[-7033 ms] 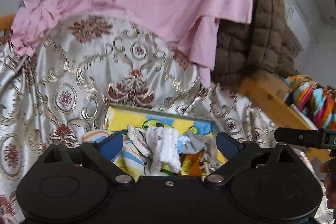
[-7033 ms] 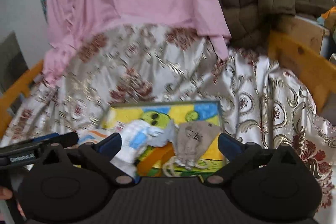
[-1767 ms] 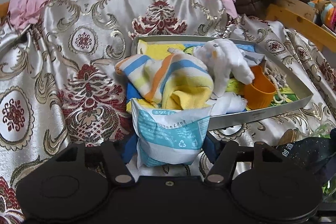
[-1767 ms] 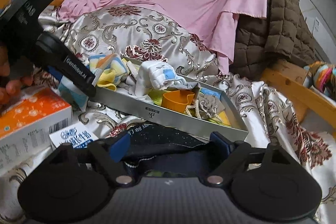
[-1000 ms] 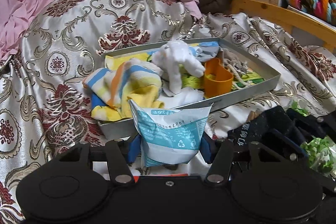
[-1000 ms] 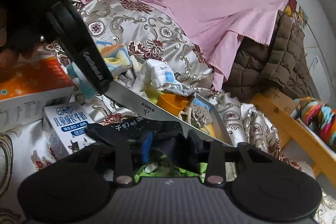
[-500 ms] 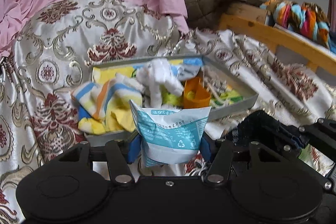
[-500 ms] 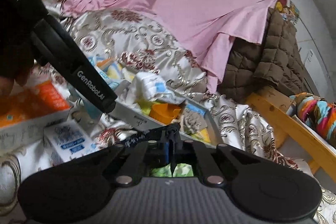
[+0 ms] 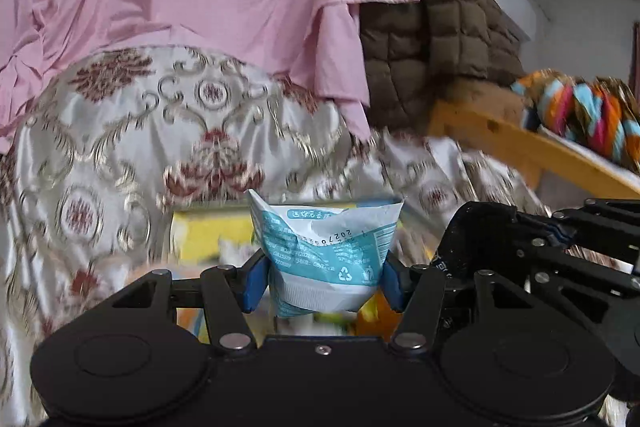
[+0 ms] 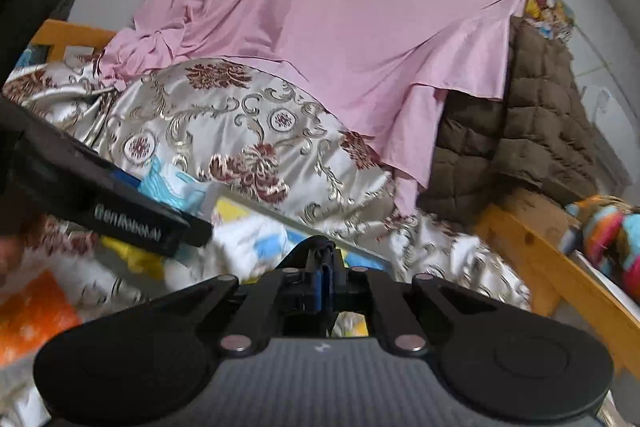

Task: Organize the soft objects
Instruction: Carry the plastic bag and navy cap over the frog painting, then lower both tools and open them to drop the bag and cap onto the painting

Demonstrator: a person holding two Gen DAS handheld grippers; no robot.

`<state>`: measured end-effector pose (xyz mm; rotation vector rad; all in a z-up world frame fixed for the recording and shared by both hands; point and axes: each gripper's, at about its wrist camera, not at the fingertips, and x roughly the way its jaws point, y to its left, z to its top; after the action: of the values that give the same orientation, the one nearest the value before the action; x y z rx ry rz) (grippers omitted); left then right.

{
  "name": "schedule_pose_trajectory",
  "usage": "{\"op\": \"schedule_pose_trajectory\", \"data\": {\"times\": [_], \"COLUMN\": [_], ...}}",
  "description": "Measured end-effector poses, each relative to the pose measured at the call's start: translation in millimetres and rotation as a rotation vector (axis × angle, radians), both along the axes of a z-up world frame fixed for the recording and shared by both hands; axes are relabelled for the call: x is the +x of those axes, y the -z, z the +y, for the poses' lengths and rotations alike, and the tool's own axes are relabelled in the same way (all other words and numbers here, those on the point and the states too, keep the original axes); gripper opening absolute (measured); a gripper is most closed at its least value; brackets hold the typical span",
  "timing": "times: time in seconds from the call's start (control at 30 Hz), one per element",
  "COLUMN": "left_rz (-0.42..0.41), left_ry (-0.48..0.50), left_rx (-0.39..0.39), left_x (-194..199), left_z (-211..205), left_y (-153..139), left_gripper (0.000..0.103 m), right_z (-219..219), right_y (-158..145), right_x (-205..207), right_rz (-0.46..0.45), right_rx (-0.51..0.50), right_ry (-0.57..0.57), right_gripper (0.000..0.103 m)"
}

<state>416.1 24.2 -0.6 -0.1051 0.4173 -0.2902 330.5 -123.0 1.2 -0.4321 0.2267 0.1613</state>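
Item: blue-white tissue packet (image 9: 326,251), clamped in my left gripper (image 9: 323,277), now raised above the tray (image 9: 208,227). Right gripper (image 10: 325,277) just pinched a dark bag (image 9: 468,231); both lifted, ready for placing.

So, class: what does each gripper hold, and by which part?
Left gripper: blue-and-white packet, gripped by its lower sides. Right gripper: shut on dark fabric, at its edge.
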Motion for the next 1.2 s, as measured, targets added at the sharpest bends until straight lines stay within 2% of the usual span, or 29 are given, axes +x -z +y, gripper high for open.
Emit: {"op": "schedule_pose_trajectory", "data": {"times": [0.23,0.4,0.53,0.67,0.93,1.2], "left_rz": [-0.021,-0.002,0.042,0.085,0.091,0.099], "left_ry": [-0.050,-0.067,-0.070,-0.063,-0.028,-0.022], "left_rx": [-0.043,-0.043,-0.024,0.021,0.131,0.190], "left_x": [56.7,79.8,94.5,102.7,100.4,99.1], "left_z": [-4.6,-16.6,-27.5,-41.1,-69.9,-81.6], "left_y": [-10.8,-0.5,12.2,22.6,32.9,39.3], "left_gripper": [0.058,0.058,0.059,0.059,0.061,0.063], "right_z": [-18.6,-31.1,-38.0,-45.7,-63.1,-81.9], "right_y": [-33.5,-52.1,-56.2,-45.3,-14.3,0.5], "right_x": [93.2,143.4,170.2,184.0,184.5,179.2], "right_rz": [0.023,0.001,0.022,0.077,0.239,0.290], "right_rx": [0.082,0.160,0.213,0.256,0.278,0.293], "right_ry": [0.006,0.021,0.039,0.051,0.072,0.089], "right_gripper": [0.003,0.003,0.003,0.004,0.004,0.004]}}
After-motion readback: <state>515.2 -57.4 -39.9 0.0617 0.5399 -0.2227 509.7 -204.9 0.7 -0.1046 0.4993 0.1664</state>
